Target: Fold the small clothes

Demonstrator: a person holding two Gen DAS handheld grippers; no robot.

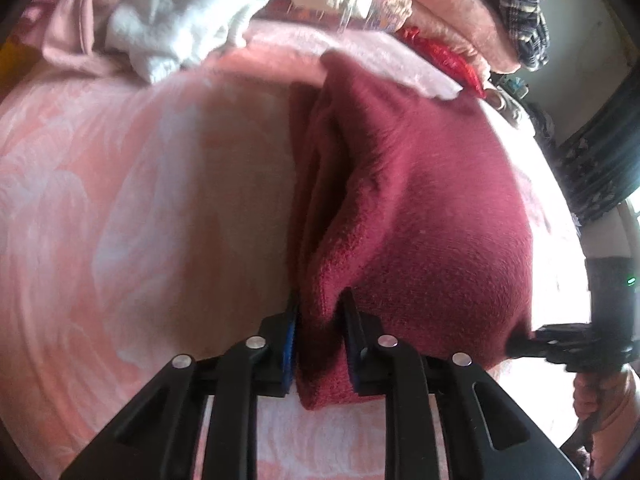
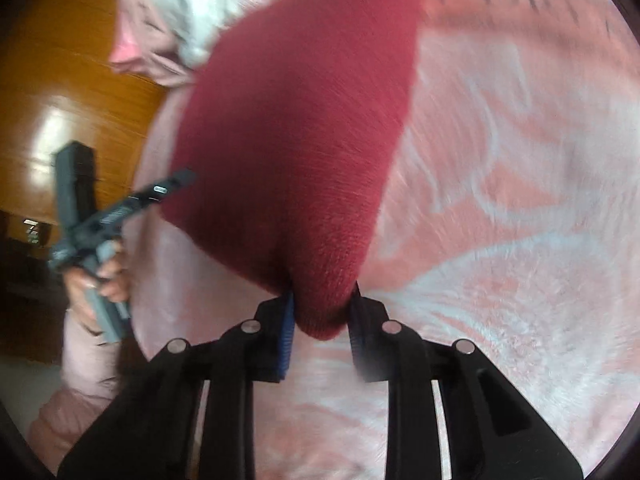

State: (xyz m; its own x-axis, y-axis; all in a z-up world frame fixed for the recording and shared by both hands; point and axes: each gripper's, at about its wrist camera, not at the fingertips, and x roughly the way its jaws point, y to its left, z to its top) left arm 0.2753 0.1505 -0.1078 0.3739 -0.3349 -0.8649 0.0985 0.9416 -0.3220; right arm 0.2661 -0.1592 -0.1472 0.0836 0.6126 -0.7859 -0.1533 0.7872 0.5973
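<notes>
A dark red fleecy garment point(image 1: 420, 208) lies spread on a bed under a pink blanket with a pale leaf pattern point(image 1: 120, 200), folded double with its layered edge on the left in the left wrist view. The left hand-held gripper point(image 1: 320, 336) is clamped on one near corner and the right hand-held gripper point(image 2: 322, 320) pinches the other. Beyond it sits a heap of white and pale pink clothes point(image 1: 160, 12).
</notes>
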